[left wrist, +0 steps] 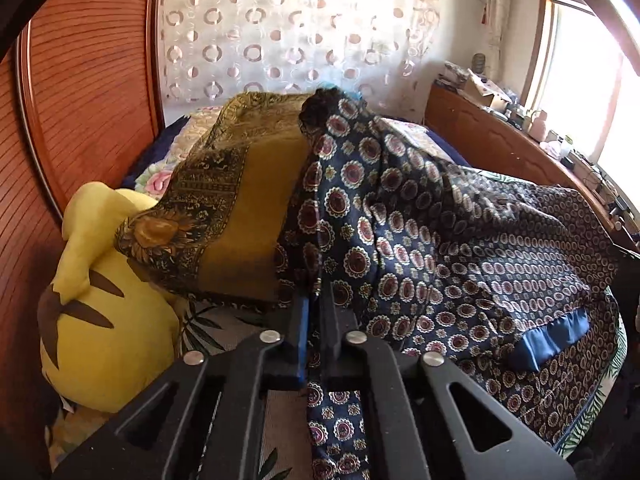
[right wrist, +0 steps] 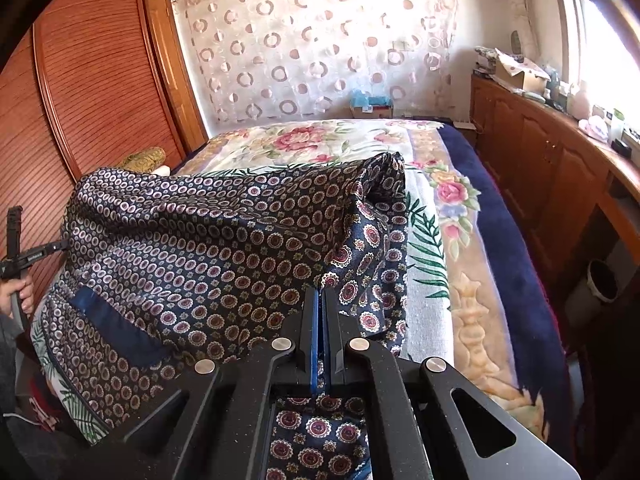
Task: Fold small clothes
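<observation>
Your left gripper (left wrist: pixel 315 312) and right gripper (right wrist: pixel 321 320) each pinch the navy patterned garment (right wrist: pixel 208 240), lifted above the bed (right wrist: pixel 452 216).

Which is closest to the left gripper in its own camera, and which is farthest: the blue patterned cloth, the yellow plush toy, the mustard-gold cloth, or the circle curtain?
1. Blue patterned cloth: pinched in the left gripper.
2. Yellow plush toy and mustard-gold cloth: both left, too close to call.
3. Circle curtain: on the far wall.
</observation>
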A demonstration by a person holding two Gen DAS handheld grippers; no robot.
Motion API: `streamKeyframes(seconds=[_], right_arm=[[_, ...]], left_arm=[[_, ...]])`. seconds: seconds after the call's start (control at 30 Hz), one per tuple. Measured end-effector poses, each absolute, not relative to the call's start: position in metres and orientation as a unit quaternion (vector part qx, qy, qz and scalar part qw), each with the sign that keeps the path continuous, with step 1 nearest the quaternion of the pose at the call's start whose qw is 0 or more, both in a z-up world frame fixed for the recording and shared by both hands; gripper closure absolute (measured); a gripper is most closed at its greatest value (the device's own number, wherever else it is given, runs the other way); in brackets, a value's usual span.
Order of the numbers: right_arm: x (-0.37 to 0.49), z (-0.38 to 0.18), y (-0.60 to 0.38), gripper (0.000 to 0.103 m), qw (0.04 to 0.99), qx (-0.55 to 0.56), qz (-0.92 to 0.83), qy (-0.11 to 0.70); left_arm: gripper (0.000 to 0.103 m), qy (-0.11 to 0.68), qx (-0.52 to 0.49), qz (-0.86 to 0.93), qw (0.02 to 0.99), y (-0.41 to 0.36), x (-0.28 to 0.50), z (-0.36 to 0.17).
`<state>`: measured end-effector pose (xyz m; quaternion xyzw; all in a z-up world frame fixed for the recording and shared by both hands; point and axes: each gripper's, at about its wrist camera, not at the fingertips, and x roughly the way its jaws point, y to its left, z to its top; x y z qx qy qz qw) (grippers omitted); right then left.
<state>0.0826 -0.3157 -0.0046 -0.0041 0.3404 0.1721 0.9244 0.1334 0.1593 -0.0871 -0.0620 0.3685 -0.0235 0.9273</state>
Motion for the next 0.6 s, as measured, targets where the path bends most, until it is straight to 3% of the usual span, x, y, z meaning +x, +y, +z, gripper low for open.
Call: streamKeyframes(seconds=[0.37,0.6], right_arm=[[0.065,0.04,-0.335,0.102,0.934,0.015,0.183,0.307],[0.031,0.037,-0.351,0.102,0.929,0.014,0.179,0.322]], left_arm=[[0.101,0.312,-0.095,-0.089,0.941,0.148,0.086,-0.021],[0.101,0.355,-0.074,-0.056,0.93,0.151,0.053,-0.053]])
